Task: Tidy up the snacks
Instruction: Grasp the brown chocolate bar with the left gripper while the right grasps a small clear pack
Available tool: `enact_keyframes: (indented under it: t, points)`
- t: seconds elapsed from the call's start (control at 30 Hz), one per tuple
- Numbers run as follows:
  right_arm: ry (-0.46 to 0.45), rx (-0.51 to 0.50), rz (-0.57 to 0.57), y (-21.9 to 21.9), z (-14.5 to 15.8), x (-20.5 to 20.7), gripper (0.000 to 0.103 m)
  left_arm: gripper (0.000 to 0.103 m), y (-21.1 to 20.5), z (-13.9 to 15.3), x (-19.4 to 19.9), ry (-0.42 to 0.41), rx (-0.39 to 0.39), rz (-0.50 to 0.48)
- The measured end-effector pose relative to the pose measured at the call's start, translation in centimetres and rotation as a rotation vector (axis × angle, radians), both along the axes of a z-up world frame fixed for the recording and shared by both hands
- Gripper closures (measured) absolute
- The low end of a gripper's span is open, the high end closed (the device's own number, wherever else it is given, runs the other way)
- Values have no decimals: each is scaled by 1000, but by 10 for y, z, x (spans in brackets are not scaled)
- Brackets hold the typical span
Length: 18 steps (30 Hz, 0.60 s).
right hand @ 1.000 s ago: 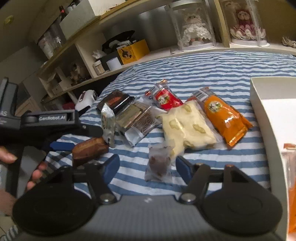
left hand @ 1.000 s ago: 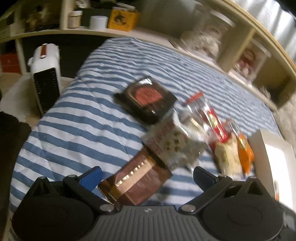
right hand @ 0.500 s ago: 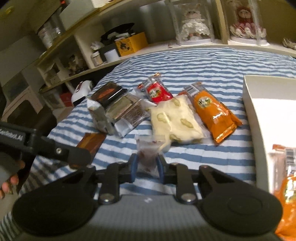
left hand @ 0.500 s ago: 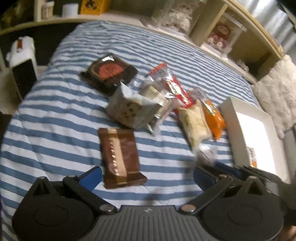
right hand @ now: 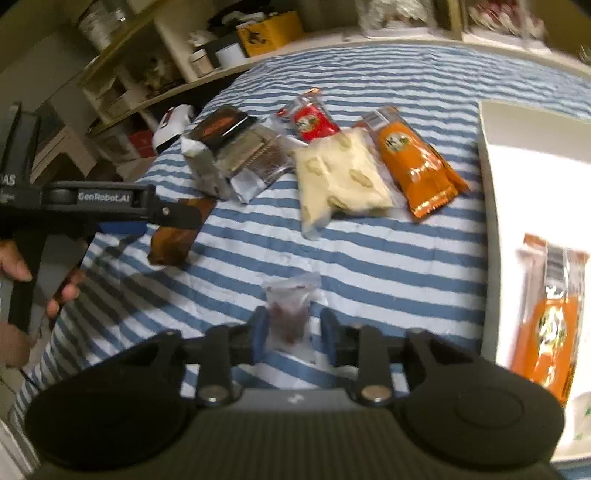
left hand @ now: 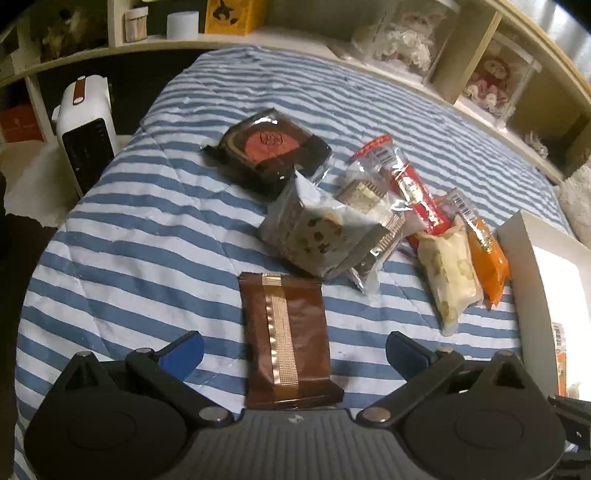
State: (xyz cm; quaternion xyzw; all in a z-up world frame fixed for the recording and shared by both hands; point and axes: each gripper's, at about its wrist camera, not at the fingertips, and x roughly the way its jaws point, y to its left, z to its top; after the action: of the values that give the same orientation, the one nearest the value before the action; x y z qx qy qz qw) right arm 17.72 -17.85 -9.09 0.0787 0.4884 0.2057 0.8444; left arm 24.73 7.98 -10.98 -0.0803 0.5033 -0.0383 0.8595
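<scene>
Several snack packs lie on a blue-striped bedspread. My left gripper is open, its jaws on either side of a brown foil pack that lies flat. My right gripper is shut on a small clear packet with a dark red sweet, held above the bedspread. A white box stands at the right with an orange pack in it. On the bedspread lie a cream pack, another orange pack, a red pack, a silver pack and a dark tray pack.
A white heater stands on the floor left of the bed. Shelves with glass-cased dolls and a yellow box run behind the bed. The left gripper's body and the hand holding it show at the left of the right wrist view.
My right gripper closed on the small clear packet and lifted it toward the box side. My left gripper swung over the brown foil pack and stays open.
</scene>
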Motion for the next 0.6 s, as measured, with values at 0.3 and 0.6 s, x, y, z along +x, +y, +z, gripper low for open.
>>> enact_keyframes:
  t: [0.3,0.6]
  points:
    - [13,11,-19,15,-3,-4,55,30,-13,-3,2,14,118,1]
    - [15,31,-68,12,-10,5,65,53,-12,-1,1,-5,136,-12]
